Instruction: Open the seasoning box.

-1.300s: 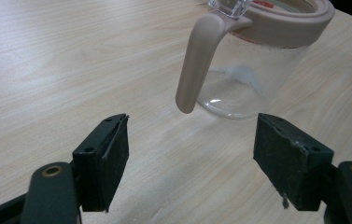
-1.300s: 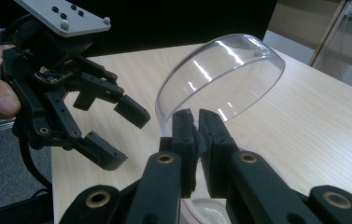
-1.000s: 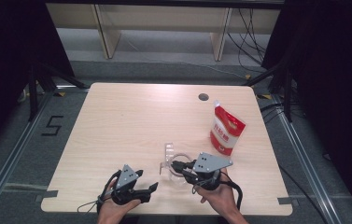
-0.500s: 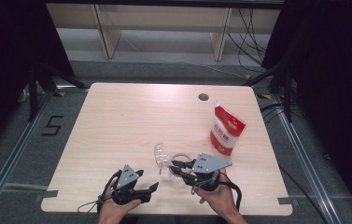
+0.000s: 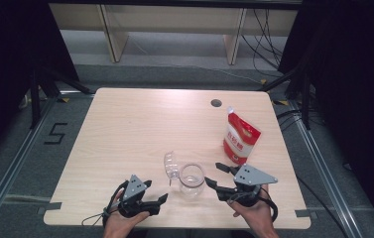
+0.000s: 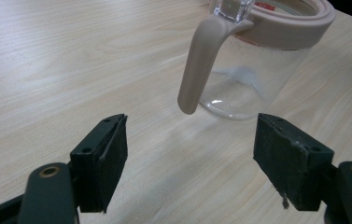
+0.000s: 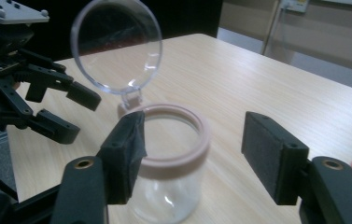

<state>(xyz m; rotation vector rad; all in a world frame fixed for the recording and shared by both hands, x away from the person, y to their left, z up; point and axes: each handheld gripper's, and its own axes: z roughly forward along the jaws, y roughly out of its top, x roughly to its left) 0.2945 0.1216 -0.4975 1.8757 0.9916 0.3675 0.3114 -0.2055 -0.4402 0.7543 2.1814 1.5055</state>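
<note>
Your right gripper (image 5: 213,176) has just been opening its jaws and now stands released just beside the clear glass jar with the pale pink rim (image 5: 192,181), its pads off the glass, one pad in front of the rim in the right gripper view. The jar sits upright near the front edge of the light wooden table (image 5: 125,124), its round clear lid (image 5: 170,165) flipped open. Your left gripper (image 5: 160,202) is spread wide, holding nothing, near the jar's pink handle (image 6: 197,70). A red and white pouch (image 5: 240,139) stands well apart to the right.
</note>
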